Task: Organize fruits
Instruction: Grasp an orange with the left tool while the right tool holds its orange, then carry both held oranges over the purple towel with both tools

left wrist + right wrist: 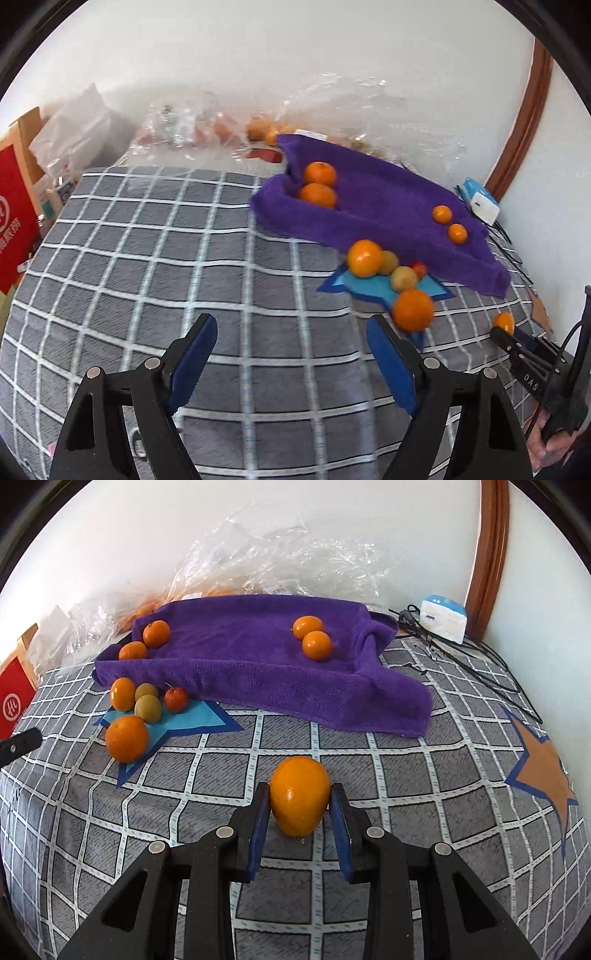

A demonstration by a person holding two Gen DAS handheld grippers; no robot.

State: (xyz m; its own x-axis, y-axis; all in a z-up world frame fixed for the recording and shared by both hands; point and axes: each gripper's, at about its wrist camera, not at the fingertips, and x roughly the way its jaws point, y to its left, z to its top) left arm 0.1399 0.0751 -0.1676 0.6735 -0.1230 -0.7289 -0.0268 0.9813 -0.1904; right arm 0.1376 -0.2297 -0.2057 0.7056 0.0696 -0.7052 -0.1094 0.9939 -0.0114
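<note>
Under my fingers lies a bed [332, 746] with a grey checked sheet. Directly on it rest a purple towel [258, 664], loose oranges [126, 738] on a blue star print, and black cables [480, 664].

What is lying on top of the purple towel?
Four oranges sit on the towel: one pair at its left end, another pair toward the right. Whatever lies beneath the towel's folds is covered and cannot be seen.
</note>
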